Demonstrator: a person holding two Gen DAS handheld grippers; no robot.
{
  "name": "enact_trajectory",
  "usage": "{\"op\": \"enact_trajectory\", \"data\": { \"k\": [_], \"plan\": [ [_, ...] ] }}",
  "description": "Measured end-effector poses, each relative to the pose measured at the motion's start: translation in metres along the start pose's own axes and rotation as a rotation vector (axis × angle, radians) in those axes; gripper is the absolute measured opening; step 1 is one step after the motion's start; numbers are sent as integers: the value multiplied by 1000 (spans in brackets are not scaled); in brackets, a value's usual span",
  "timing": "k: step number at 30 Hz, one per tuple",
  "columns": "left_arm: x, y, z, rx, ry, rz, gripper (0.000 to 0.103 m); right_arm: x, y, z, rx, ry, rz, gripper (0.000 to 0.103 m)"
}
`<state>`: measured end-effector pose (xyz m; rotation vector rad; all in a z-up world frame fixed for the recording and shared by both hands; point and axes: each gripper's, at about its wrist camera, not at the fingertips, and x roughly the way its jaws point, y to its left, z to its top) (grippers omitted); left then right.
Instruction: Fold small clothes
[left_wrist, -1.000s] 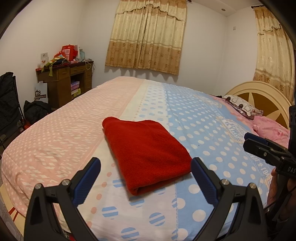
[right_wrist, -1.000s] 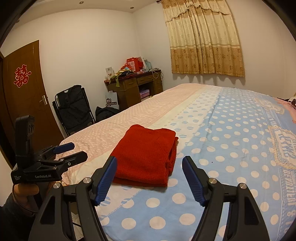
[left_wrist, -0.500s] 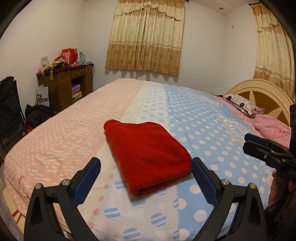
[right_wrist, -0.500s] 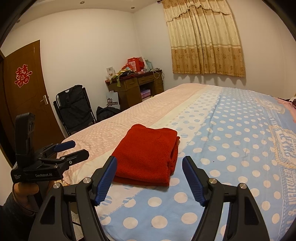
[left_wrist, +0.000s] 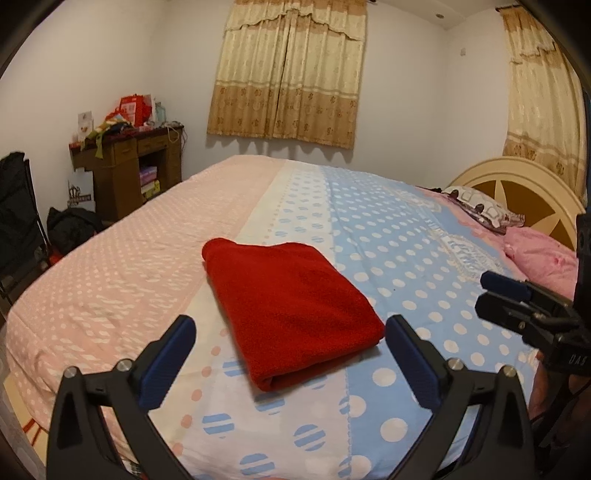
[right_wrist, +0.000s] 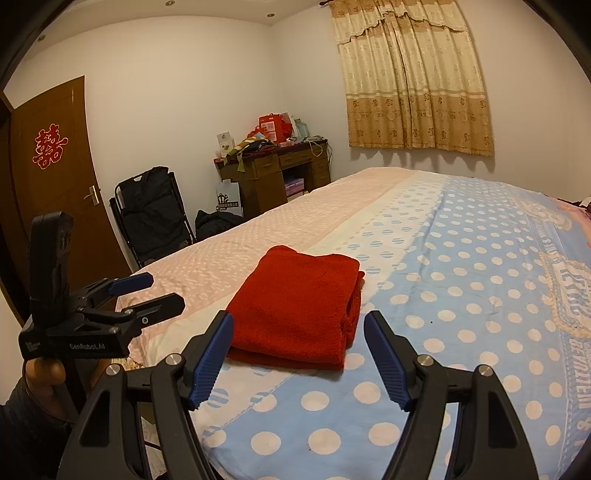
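A red garment (left_wrist: 291, 302) lies folded into a neat rectangle on the bed, on the seam between the pink and blue parts of the spotted cover. It also shows in the right wrist view (right_wrist: 299, 310). My left gripper (left_wrist: 288, 339) is open and empty, held back from the garment's near edge. My right gripper (right_wrist: 299, 332) is open and empty, also just short of the garment. Each gripper shows in the other's view: the right one (left_wrist: 498, 295) at the right, the left one (right_wrist: 155, 291) at the left.
The bed (left_wrist: 110, 280) fills the room's middle, with a cream headboard (left_wrist: 513, 192) and pillows (left_wrist: 484, 210) at the right. A cluttered wooden desk (left_wrist: 129, 162), a black folding chair (right_wrist: 151, 210) and a brown door (right_wrist: 55, 184) stand beyond the bed's left side.
Both grippers have drawn back and risen slightly from the folded garment, which looks a little farther away. The garment has not moved. Both stay open.
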<state>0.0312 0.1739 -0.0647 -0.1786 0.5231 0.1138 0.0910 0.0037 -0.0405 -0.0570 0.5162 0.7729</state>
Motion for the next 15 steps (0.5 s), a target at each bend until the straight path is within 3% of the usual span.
{"op": "enact_trajectory", "data": {
  "k": [15],
  "plan": [
    [4, 0, -3, 27, -8, 5, 103, 5, 3, -6, -16, 31, 15, 74]
  ]
}}
